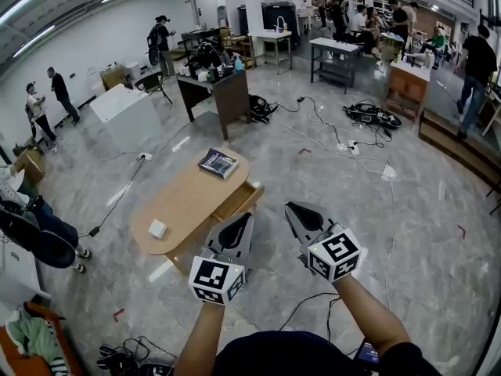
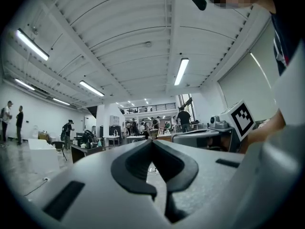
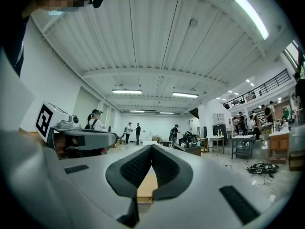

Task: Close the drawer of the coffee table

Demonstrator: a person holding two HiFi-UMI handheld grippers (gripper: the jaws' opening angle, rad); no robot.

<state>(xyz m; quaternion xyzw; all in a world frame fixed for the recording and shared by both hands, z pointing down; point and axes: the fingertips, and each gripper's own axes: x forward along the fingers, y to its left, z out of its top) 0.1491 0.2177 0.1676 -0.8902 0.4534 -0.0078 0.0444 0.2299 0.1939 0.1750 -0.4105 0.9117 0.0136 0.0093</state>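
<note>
Under the worktop's (image 1: 182, 204) near edge the drawer (image 1: 239, 200) juts open. The left gripper (image 1: 247, 218) and right gripper (image 1: 290, 207) hover close, fingers clenched empty, likely for pushing.

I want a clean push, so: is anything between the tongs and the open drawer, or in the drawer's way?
Nothing visible. The open drawer sticks out of the coffee table toward the left tongs and right tongs, with only bare floor between. The book lies on the tabletop, clear of the drawer.
</note>
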